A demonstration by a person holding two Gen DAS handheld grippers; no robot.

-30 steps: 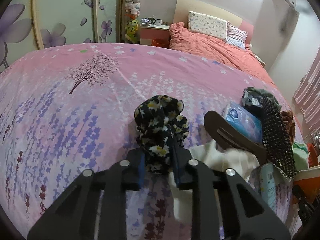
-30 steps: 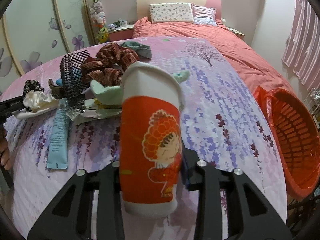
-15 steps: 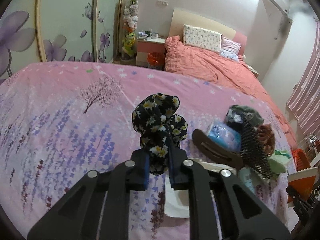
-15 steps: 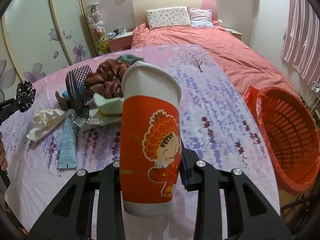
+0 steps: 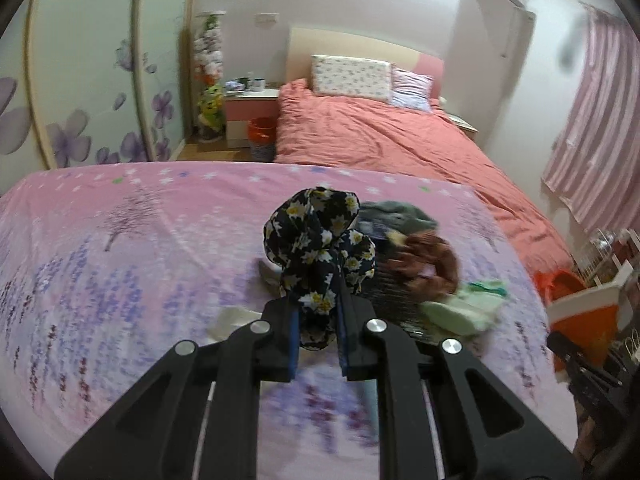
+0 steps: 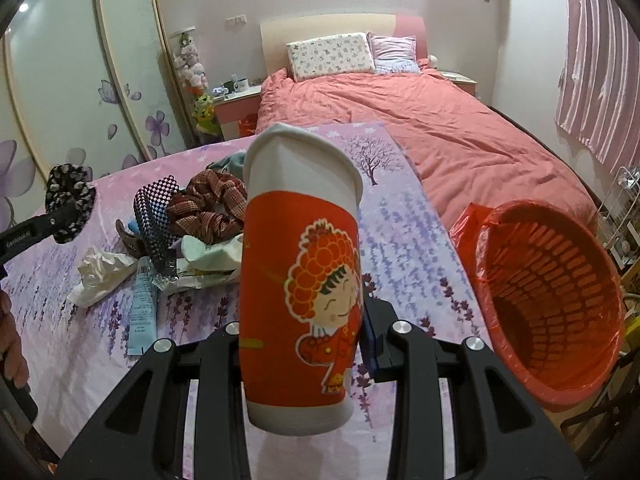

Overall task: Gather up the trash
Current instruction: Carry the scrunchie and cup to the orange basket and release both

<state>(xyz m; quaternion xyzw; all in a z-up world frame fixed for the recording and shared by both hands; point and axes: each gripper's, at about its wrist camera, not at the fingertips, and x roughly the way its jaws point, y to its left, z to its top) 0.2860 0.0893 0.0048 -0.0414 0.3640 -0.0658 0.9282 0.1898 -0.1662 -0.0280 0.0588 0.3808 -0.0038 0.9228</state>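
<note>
My left gripper (image 5: 317, 332) is shut on a black scrunchie with yellow and white flowers (image 5: 318, 240), held up above the pink flowered table cover (image 5: 120, 264). From the right wrist view the same scrunchie (image 6: 69, 200) hangs at the far left in that gripper. My right gripper (image 6: 302, 344) is shut on a tall red and white paper cup with a cartoon figure (image 6: 300, 272), squeezed flat at its rim and held upright above the table. An orange mesh waste basket (image 6: 556, 300) stands off the table's right edge.
A pile lies mid-table: brown checked scrunchies (image 6: 212, 208), a black and white mesh item (image 6: 154, 220), crumpled white tissue (image 6: 100, 276), a pale blue tube (image 6: 142, 312), green-white wrappers (image 6: 208, 256). A bed with a coral duvet (image 6: 420, 128) stands behind. A hand (image 6: 12, 344) shows at the left edge.
The left gripper has pinched the flowered scrunchie and lifted it off the table, moving right over the pile. The right gripper has risen a little with the cup.
</note>
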